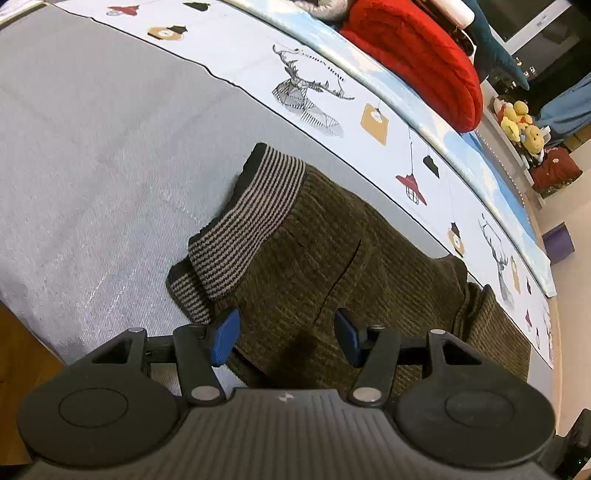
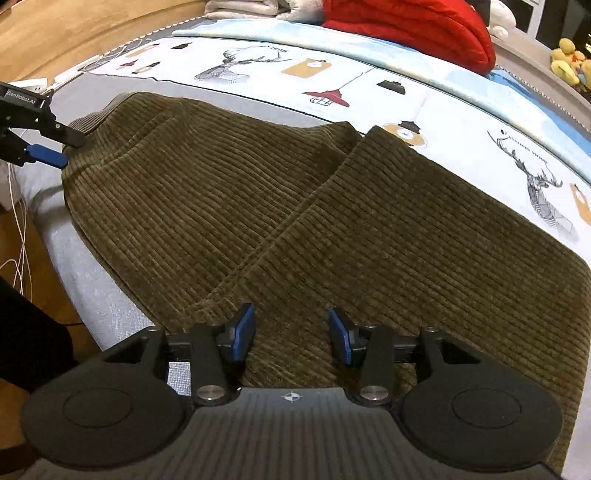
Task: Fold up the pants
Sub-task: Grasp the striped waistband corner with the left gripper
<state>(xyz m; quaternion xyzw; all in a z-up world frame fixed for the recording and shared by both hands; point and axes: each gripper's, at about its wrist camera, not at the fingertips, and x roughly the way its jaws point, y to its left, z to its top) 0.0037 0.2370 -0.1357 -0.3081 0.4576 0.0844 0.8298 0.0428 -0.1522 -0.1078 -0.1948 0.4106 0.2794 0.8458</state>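
Pants (image 2: 295, 206) flat on bed (image 1: 92, 147), blanket (image 1: 417, 55) behind.

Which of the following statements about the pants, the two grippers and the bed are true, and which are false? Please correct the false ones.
1. The pants are brown corduroy. True.
2. The left gripper is shut on the waistband. False: its jaws stand open over the brown cloth, and the striped waistband lies beyond them.
3. The right gripper has open jaws above the pants. True.
4. The pants lie on a wooden floor. False: they lie on the grey bed cover.
5. A red blanket lies on the far side of the bed. True.
6. The waistband is plain red. False: it has dark and light stripes.
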